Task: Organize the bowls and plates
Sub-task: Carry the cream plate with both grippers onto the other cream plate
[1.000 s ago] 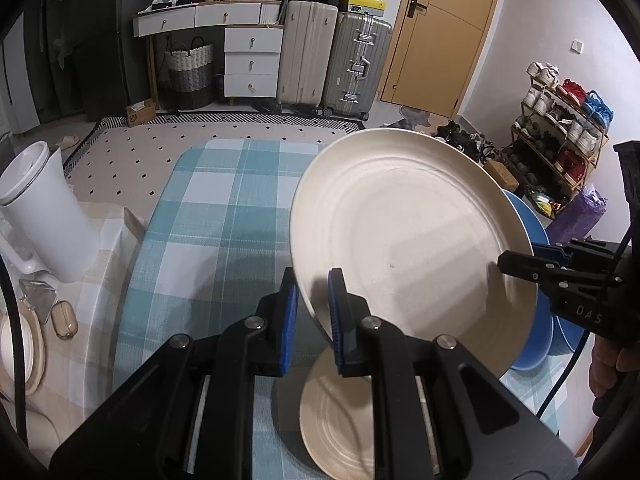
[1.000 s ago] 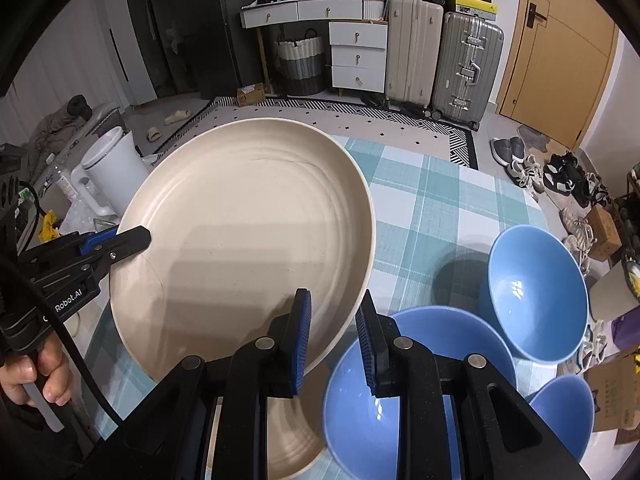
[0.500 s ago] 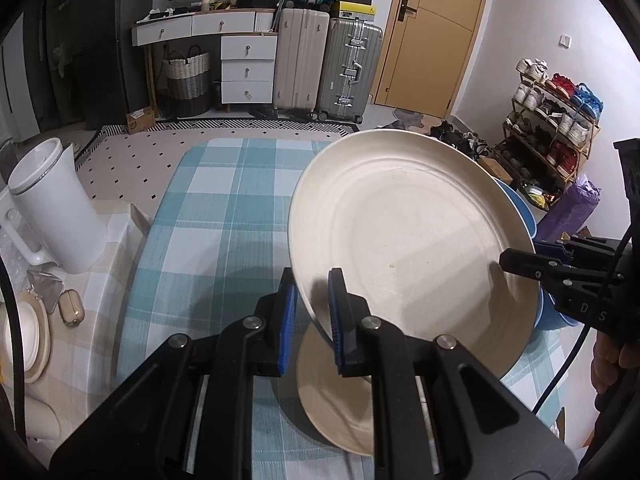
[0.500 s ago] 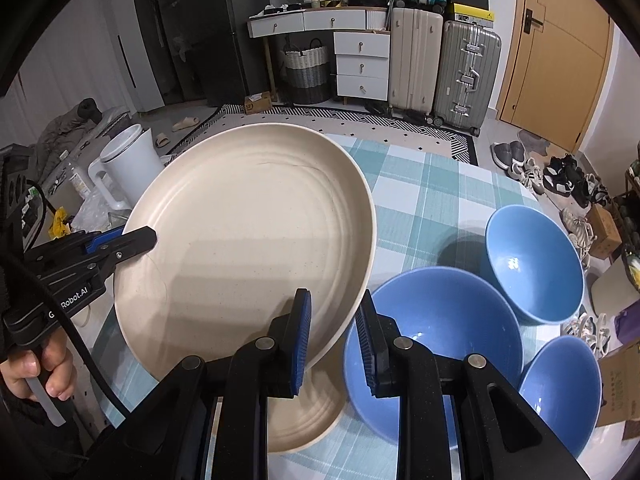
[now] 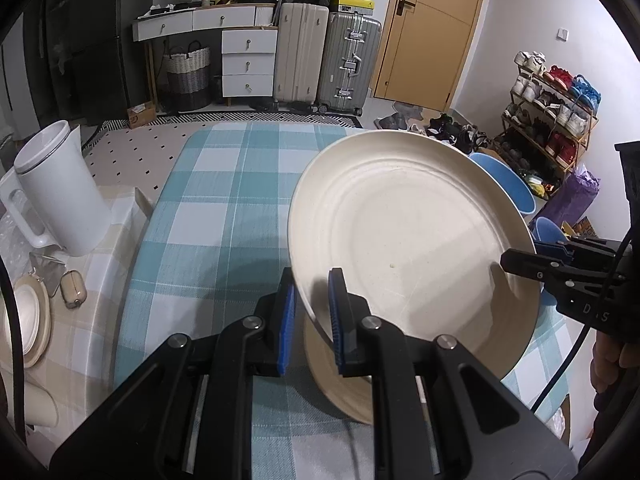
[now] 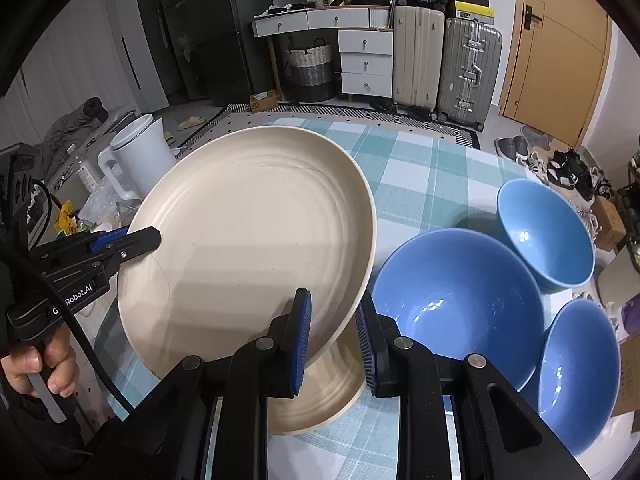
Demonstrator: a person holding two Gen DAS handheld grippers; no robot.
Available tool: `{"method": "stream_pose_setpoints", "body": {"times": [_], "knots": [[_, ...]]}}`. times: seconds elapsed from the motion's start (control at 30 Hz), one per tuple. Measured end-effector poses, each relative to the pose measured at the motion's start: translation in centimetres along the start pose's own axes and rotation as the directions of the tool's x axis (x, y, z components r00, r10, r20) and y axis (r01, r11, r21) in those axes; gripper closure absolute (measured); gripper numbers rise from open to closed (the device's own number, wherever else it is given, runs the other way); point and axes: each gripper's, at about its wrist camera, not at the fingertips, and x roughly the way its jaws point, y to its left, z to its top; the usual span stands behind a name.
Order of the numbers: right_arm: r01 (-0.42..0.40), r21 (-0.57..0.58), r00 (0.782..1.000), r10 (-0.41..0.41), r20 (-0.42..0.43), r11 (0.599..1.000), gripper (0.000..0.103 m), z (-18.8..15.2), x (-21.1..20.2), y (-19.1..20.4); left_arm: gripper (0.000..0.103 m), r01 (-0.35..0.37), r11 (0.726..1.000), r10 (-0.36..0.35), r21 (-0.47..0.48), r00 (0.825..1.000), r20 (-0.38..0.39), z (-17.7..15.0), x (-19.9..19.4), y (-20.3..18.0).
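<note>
Holding: you have the large cream plate point(image 5: 408, 232) pinched at opposite rims, one gripper on each side, above the worktop point(image 5: 224, 208).
Left gripper point(image 5: 311, 304): its blue-padded fingers point(image 5: 335, 316) are nearly shut on the plate's near-left rim, one pad above and one below.
Right gripper point(image 6: 332, 328): its fingers point(image 6: 302, 332) stand a little wider and straddle the plate's lower right rim; you cannot tell for sure that both pads press on it.
Plate tilt: the plate's face points up and toward you, its far edge raised and its near edge low; being round, it has no long axis.
Below: a smaller cream plate point(image 6: 324, 396) lies flat on the checked cloth, partly under the held plate.
Bowls: a big blue bowl point(image 6: 460, 304) sits just to the right of the plates, with two smaller blue bowls point(image 6: 548, 236) point(image 6: 580, 376) close beside it, all mouths up.
Left of the worktop: a white kettle point(image 5: 60, 192) stands upright.
</note>
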Motion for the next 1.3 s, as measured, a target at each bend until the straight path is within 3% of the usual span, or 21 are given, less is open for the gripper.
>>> {"method": "stream_pose_setpoints", "body": {"times": [0.7, 1.3], "knots": [[0.006, -0.014, 1.000, -0.007, -0.004, 1.000, 0.080, -4.6, 1.5, 1.1, 0.091, -0.002, 0.999, 0.003, 0.037, 1.000, -0.021, -4.0, 2.3, 0.7], [0.010, 0.022, 0.999, -0.009, -0.044, 1.000, 0.079, -7.8, 4.3, 0.6, 0.089, -0.027, 0.993, 0.034, 0.112, 0.997, -0.068, -6.1, 6.9, 0.3]]}}
